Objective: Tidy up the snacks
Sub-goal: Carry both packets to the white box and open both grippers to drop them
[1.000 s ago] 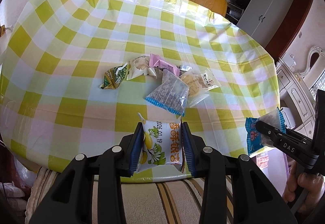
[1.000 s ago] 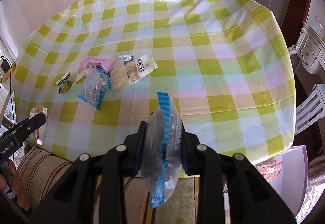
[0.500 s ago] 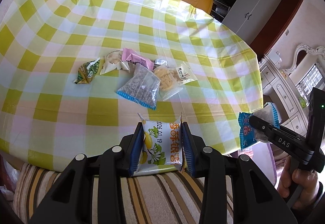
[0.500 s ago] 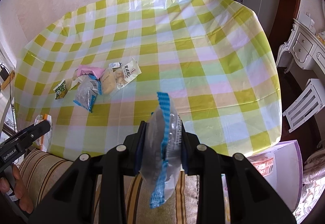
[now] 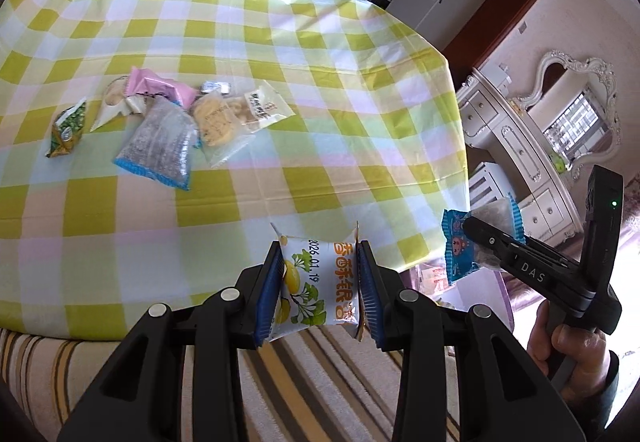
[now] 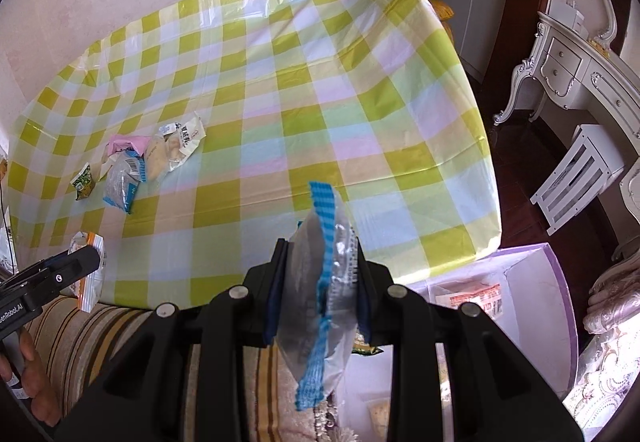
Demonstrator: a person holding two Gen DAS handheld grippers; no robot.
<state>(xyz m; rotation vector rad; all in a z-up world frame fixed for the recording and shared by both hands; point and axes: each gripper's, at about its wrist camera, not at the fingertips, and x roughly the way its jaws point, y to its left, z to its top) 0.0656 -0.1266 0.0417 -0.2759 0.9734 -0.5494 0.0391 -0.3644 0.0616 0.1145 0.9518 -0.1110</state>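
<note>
Nearest us, our right gripper clamps a clear blue-edged packet upright, long axis vertical; beside it the lilac box holds a few packets. Our left gripper pinches the ginkgo-print packet upright. Farther off, more snacks cluster on the checked tablecloth

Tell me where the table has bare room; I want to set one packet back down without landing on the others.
The checked tablecloth is bare across its middle, right side and far half, from the cookie packet over to the right edge. The strip along the near edge is open too. Crowded: the cluster at left, from the green packet through the blue-edged bag.
</note>
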